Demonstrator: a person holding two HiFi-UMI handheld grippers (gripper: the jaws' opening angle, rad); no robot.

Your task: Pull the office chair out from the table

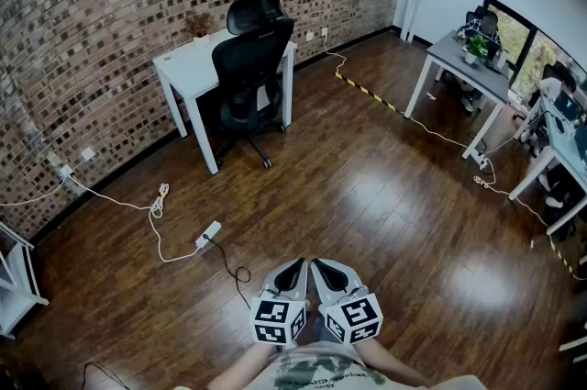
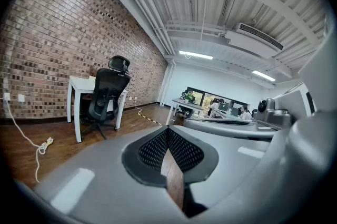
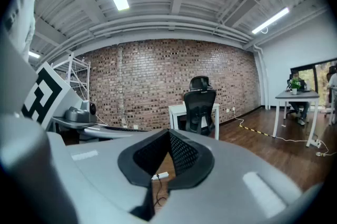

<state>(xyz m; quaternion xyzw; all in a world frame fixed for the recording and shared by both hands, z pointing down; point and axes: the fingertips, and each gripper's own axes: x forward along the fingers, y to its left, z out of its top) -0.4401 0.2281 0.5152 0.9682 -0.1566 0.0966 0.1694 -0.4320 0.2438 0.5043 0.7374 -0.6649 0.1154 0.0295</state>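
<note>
So right now both your grippers are clamped closed with nothing in them. The left gripper (image 1: pixel 295 269) and right gripper (image 1: pixel 325 270) sit side by side just in front of your body, well apart from the target. You'll need to open up before you get there.

The office chair (image 1: pixel 249 67) is across the room, tucked under the white table (image 1: pixel 180 60) against the brick wall (image 1: pixel 83 3), with its back facing you.

My guess is it's on casters, and on that smooth wood floor (image 1: pixel 367 195) it should roll pretty easily, so a steady pull beats a yank. It's probably moderately heavy. The back panel looks like it could flex, so I'd grab something rigid: the top edge of the backrest or the neck under the headrest. 1 gripper on each side would keep it from swivelling.

Watch the power strip (image 1: pixel 208 234) and its cable on the floor to your left.
</note>
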